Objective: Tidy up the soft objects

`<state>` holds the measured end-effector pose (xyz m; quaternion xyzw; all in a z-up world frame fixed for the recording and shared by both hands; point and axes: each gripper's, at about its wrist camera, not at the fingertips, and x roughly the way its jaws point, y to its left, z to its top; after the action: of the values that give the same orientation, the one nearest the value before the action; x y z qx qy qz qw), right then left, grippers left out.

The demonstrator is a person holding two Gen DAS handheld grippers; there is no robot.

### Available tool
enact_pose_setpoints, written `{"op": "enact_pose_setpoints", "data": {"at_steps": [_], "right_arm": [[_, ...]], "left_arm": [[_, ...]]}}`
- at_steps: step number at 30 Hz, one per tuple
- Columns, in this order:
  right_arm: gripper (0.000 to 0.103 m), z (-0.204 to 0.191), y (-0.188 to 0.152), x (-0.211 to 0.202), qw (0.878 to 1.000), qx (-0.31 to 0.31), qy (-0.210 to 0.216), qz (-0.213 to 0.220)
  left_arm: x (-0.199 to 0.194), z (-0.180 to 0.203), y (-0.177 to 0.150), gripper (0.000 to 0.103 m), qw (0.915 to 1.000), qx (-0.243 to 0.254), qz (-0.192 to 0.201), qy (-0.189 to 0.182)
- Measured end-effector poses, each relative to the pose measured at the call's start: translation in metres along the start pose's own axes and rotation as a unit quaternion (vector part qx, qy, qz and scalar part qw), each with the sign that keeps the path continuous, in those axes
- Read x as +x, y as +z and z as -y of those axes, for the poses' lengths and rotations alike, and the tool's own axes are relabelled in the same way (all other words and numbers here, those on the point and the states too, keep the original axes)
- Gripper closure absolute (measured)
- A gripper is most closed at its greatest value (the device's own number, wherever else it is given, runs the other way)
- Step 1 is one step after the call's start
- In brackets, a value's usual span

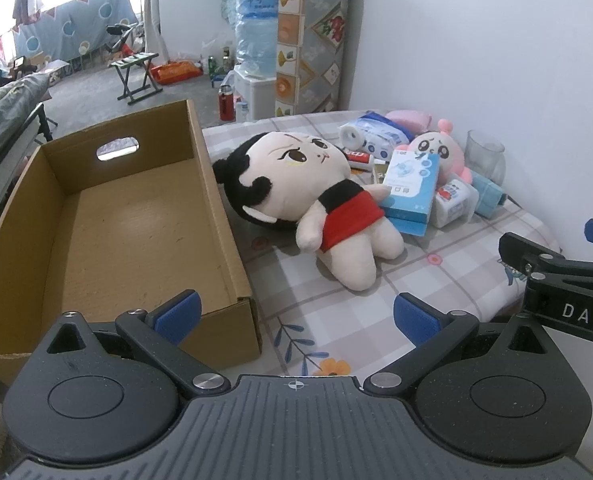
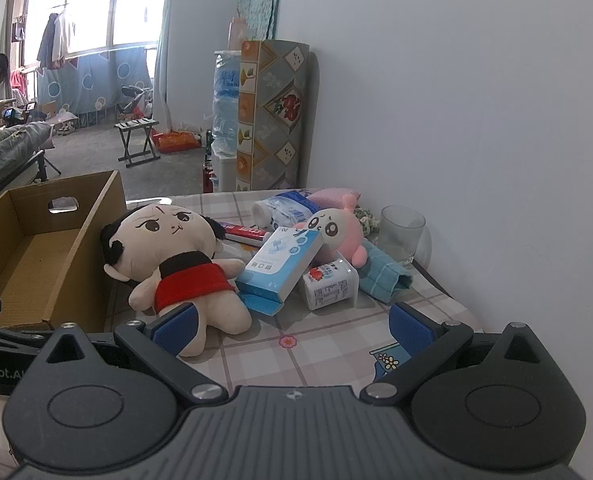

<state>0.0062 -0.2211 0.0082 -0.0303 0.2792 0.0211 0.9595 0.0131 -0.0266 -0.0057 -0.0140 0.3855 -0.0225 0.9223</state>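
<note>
Cardboard box [image 1: 108,216], empty, at table's [image 1: 376,312] left edge; black-haired plush doll [image 1: 316,200] beside it; left gripper [image 1: 294,316] and right gripper [image 2: 294,326] both spread, holding nothing.

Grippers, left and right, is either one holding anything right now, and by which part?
Nothing is held. The left gripper and right gripper both stand open over the tablecloth, with nothing between their fingers. The big doll lies untouched beside the cardboard box.

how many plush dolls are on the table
2: the big doll in the red dress lies beside the box; the pink doll sits in the pile near the glass. Others may be hidden.
</note>
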Motion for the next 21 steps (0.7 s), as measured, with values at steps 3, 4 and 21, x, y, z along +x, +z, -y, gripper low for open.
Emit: {"op": "enact_pose_setpoints", "data": {"at_steps": [3,4,21], "right_arm": [[0.051,-0.0003,0.0004,0.0007,1.000,-0.002,0.000,0.000],[0.051,0.0003,0.0006,0.0013,1.000,-0.003,0.000,0.001],[0.052,-0.0018,-0.0023,0.0066,1.000,0.001,0.002,-0.001]], "left_arm": [[0.0004,-0.0005,-0.0001,0.000,1.0000,-0.002,0.000,0.001],[0.0006,-0.0011,-0.0002,0.000,1.0000,-0.003,0.000,0.001],[0.0066,-0.0048,0.0015,0.000,0.9999,-0.006,-0.007,0.008]]}}
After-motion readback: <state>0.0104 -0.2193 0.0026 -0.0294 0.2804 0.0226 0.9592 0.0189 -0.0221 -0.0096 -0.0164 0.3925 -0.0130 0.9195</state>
